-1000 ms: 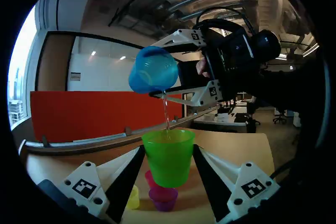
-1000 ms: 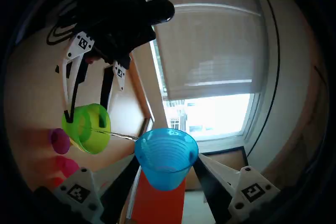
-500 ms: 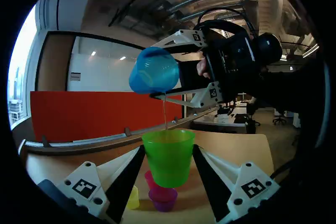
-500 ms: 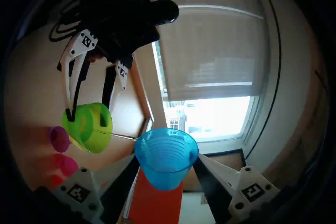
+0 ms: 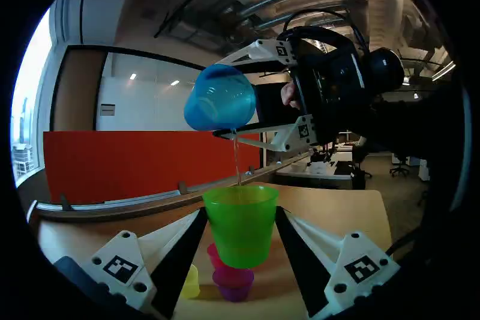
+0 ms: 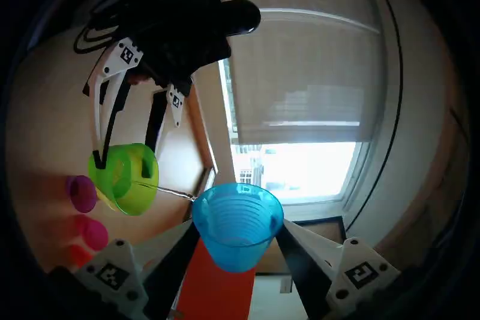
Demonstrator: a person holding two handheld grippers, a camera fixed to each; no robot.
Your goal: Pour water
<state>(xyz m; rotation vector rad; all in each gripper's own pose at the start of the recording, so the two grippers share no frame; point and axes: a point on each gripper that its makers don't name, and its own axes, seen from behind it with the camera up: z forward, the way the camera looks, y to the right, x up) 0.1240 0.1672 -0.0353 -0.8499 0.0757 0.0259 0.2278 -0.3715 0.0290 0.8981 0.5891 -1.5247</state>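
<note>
Item 1. Left gripper: fingers were partly closed, one pressed on each side of the green cup, which was held upright and clear of the table, at 6 o'clock in the left gripper view.

Item 2. Right gripper: fingers were set to about the same width, clamped on either side of the blue cup. In the left gripper view this cup sat at 12 o'clock from the green cup, well above it and apart from it, tipped over with its mouth turned down and to the left. A hand showed behind it on the gripper body.

Item 3. Stream of water: thin and unbroken, it ran from the blue cup's lowest lip into the green cup's open mouth (in the right gripper view it read as a fine line toward 9 o'clock, reaching the green cup there).

Item 4. Spare small cups on the table, at 6 o'clock beneath the green cup: purple cup nearest, pink cup just behind it, yellow cup at 8 o'clock, partly hidden by a finger.

Item 5. Surroundings: a red wall panel stood at 9 o'clock in the left gripper view; a bright window lay at 3 o'clock in the right gripper view.
</note>
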